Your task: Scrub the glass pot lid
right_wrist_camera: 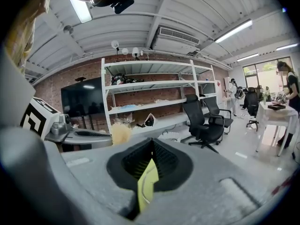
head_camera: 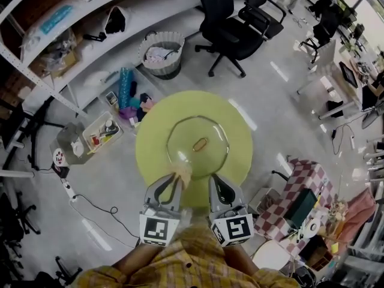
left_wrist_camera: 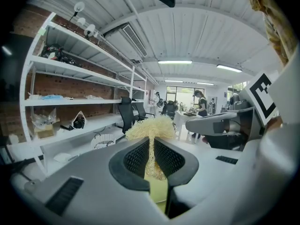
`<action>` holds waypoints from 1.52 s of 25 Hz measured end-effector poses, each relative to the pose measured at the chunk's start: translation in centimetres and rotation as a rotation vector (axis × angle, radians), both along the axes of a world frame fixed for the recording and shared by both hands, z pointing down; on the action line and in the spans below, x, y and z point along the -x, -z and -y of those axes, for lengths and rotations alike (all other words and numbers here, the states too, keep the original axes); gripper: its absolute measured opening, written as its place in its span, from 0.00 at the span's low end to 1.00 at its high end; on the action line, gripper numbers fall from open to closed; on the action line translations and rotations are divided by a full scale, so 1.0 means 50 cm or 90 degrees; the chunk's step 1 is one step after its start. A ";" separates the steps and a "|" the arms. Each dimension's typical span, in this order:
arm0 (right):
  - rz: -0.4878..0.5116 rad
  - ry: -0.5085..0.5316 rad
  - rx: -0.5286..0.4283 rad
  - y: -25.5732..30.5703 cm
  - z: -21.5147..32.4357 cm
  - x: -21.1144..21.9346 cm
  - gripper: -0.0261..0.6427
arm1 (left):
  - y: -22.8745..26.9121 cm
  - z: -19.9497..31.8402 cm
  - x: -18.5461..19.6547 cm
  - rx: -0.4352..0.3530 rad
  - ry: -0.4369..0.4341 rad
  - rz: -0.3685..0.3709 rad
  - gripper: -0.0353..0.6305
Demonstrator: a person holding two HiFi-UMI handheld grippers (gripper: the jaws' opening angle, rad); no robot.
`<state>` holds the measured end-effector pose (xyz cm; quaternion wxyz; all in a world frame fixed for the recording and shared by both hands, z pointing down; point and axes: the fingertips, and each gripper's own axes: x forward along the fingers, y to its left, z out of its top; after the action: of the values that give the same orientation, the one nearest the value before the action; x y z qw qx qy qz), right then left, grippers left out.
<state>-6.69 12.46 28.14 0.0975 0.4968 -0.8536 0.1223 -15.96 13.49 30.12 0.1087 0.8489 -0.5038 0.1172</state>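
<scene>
Left gripper [head_camera: 176, 177]: fingers pinched on a pale fibrous scrubber [left_wrist_camera: 151, 128], held at the near rim of the glass pot lid [head_camera: 198, 144].
Right gripper [head_camera: 219, 179]: fingers clamped on the edge of the green disc [head_camera: 240, 131], on which the lid is laid just ahead of the fingertips.

1. A round green table [head_camera: 153, 140] stands on a pale floor.
2. Beyond it is a black office chair [head_camera: 231, 23], near a white wire basket [head_camera: 162, 54] holding crumpled stuff.
3. White shelves [head_camera: 78, 53] run along the left.
4. A clear bin [head_camera: 103, 131] of small items lies left of the table, near a white power strip [head_camera: 68, 189] with a black cable.
5. A red-checked cloth [head_camera: 306, 182] covers a table at right.
6. A dark screen [right_wrist_camera: 84, 102] hangs on a brick wall [right_wrist_camera: 86, 71].
</scene>
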 end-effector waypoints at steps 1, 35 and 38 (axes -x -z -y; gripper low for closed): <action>0.001 0.002 0.003 -0.008 0.005 -0.007 0.03 | -0.008 0.005 -0.004 0.003 0.003 0.008 0.10; 0.007 0.026 0.106 -0.212 0.173 -0.100 0.03 | -0.291 0.158 -0.110 0.176 -0.070 0.176 0.10; 0.007 0.018 0.113 -0.225 0.181 -0.102 0.03 | -0.317 0.166 -0.124 0.191 -0.091 0.194 0.10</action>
<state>-1.57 3.42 39.38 0.1381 0.4733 -0.8469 0.1992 -9.79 5.20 45.97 0.1478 0.8294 -0.4299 0.3248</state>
